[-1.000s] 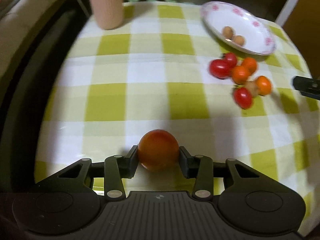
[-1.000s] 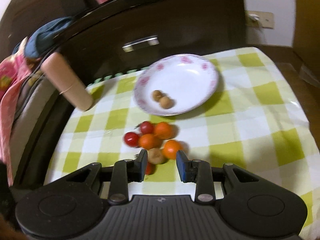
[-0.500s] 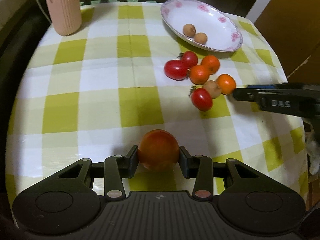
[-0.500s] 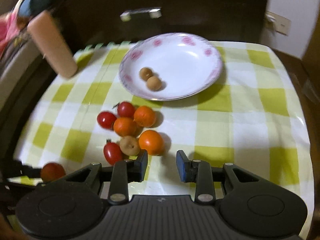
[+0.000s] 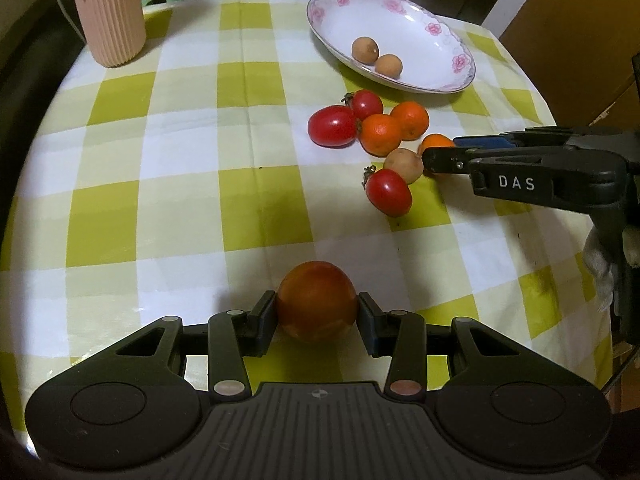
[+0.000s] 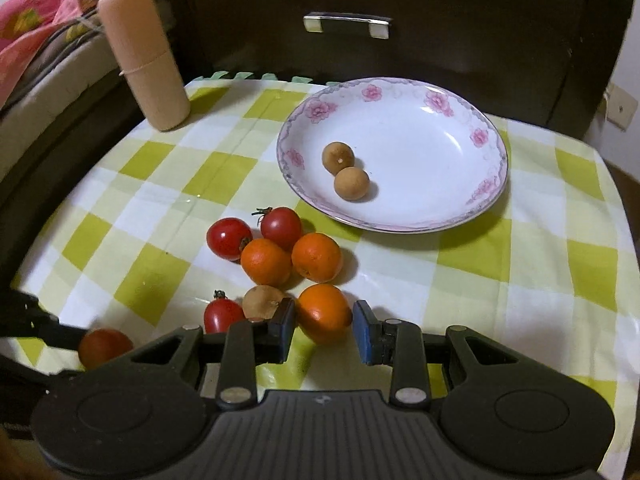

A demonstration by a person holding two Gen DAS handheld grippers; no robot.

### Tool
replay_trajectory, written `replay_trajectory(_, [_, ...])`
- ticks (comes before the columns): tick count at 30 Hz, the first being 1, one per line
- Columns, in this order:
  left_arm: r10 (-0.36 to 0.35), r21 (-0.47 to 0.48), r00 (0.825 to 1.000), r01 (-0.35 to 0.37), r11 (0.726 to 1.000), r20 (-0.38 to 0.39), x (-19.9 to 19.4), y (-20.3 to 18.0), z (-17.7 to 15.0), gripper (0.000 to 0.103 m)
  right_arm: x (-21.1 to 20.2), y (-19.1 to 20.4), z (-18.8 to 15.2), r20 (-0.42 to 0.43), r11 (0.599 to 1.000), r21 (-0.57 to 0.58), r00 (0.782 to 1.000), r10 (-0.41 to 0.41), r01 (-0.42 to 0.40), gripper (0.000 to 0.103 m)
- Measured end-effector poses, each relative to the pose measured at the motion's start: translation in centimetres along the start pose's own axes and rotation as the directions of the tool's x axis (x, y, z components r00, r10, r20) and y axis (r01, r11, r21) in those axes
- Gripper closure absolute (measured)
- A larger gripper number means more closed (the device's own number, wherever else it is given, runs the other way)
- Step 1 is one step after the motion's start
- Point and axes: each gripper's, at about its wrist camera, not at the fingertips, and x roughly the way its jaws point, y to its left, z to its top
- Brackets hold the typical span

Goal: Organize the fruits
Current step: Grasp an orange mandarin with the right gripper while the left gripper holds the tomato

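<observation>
Since a second ago, the right gripper point(image 5: 434, 154) has come in from the side of the left wrist view and now reaches the heap of small fruit, while the left gripper point(image 5: 317, 316) keeps its fingers pinching the big red-orange tomato point(image 5: 316, 302) just above the checked tabletop point(image 5: 180, 168). The flowered plate point(image 5: 420, 36) sits at the far side with two brown fruits point(image 5: 365, 49) in it, and a pink ribbed cup point(image 5: 107, 12) stands far left. From the right wrist view, the right gripper point(image 6: 324, 326) has its fingers spread on both sides of the nearest small orange point(image 6: 323, 312); one finger looks very close to it, the other has a gap. A brown fruit point(image 6: 262, 302) and a little red tomato point(image 6: 222, 316) lie right beside that finger. To do this well, I think the fingers should close slowly and evenly on the orange, without bumping its neighbours, then lift it over to the plate point(image 6: 492, 152).
</observation>
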Motion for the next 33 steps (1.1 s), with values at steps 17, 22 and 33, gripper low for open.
replay_trajectory(17, [-0.011, 0.029, 1.0, 0.011, 1.0, -0.002, 0.1, -0.5, -0.1, 0.039, 0.9, 0.3, 0.9, -0.081, 0.99, -0.139, 0.997, 0.018, -0.029, 0.072])
replay_trajectory(22, [-0.007, 0.037, 1.0, 0.007, 0.999, 0.004, 0.2, -0.6, -0.1, 0.04, 1.6, 0.1, 0.7, -0.072, 0.991, -0.127, 0.997, 0.032, -0.04, 0.072])
replay_trajectory(33, [0.044, 0.061, 0.999, -0.046, 0.997, 0.032, -0.1, -0.8, -0.3, 0.053, 0.2, 0.8, -0.8, -0.084, 0.997, -0.06, 0.995, -0.054, 0.049, 0.073])
